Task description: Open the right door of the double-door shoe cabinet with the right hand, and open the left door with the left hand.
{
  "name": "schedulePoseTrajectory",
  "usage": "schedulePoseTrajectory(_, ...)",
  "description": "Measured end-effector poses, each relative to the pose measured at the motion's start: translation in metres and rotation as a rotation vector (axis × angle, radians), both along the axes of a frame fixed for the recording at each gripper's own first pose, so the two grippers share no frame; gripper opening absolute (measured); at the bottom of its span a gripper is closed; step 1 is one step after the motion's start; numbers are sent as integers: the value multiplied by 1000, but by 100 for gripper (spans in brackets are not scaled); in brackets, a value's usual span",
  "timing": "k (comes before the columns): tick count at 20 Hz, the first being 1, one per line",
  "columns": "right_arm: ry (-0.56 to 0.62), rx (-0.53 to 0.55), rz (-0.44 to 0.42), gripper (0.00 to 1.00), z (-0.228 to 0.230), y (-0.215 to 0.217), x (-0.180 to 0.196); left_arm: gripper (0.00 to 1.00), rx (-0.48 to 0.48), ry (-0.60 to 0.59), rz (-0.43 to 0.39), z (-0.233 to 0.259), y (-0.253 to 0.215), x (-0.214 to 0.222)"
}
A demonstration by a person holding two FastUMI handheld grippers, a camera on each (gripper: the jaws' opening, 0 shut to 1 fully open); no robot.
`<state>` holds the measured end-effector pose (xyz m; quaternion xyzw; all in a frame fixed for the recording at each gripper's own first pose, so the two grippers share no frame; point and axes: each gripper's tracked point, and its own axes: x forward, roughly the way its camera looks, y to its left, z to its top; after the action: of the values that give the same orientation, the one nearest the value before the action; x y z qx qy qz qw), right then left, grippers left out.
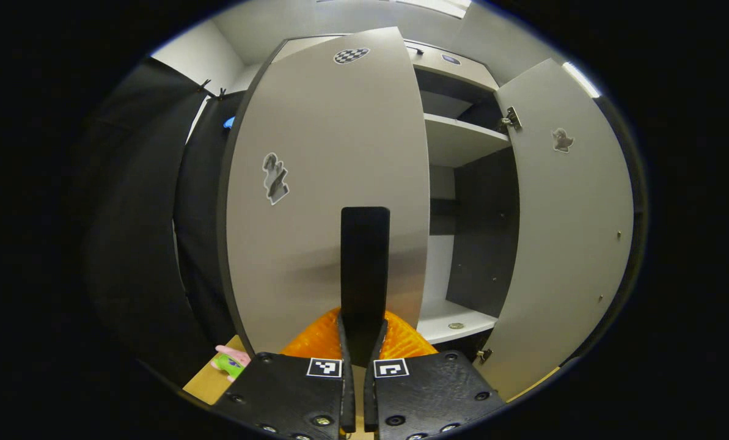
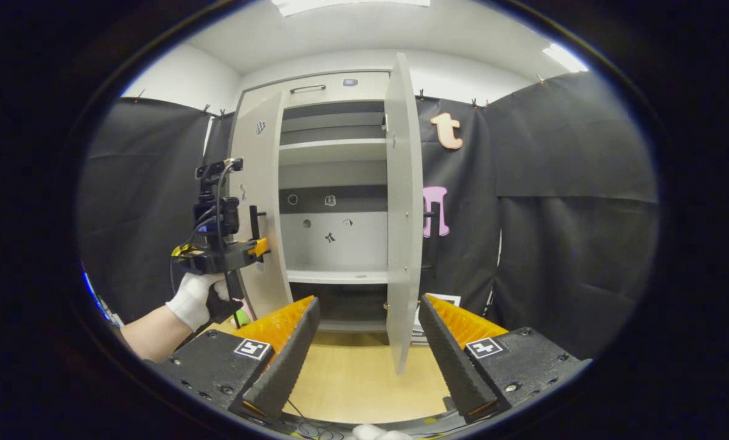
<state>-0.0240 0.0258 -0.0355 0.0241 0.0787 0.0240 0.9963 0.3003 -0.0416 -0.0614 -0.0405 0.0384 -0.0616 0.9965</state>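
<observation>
Grey left door [image 1: 327,183]: L gripper [image 1: 364,342] clamps its handle [image 1: 365,269]; R gripper [image 2: 367,342] wide. Pull crooked, handle could slip.

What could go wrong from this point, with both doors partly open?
1. The left gripper is shut on the left door's handle; pulling off-axis could make it slip off.
2. The left door is only partly swung out, so letting go now could leave it short of open.
3. The open right gripper sits close to the right door edge and could bump it.
</observation>
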Motion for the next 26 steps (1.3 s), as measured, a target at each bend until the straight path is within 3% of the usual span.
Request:
schedulePoseTrajectory(7, -2, 12, 77, 97, -3, 19, -8, 4, 28, -6, 54, -2, 47, -47)
schedulePoseTrajectory(16, 6, 34, 139, 100, -5, 33, -8, 0, 58, -11, 122, -5, 106, -73)
schedulePoseTrajectory(17, 8, 33, 145, 100, -7, 33, -8, 8, 61, -10, 132, -6, 114, -75)
schedulePoseTrajectory(18, 8, 36, 150, 100, -6, 34, -9, 0, 64, -12, 138, -7, 121, -75)
schedulePoseTrajectory(19, 9, 39, 156, 100, -6, 35, -8, 8, 60, -10, 140, -8, 128, -76)
schedulePoseTrajectory(20, 11, 39, 160, 97, -7, 38, -9, 0, 60, -12, 142, -8, 135, -78)
schedulePoseTrajectory(24, 20, 39, 186, 100, -8, 43, -9, 0, 98, -18, 179, -5, 168, -79)
schedulePoseTrajectory(26, 22, 34, 200, 100, -10, 47, -7, 0, 73, -20, 177, -7, 179, -79)
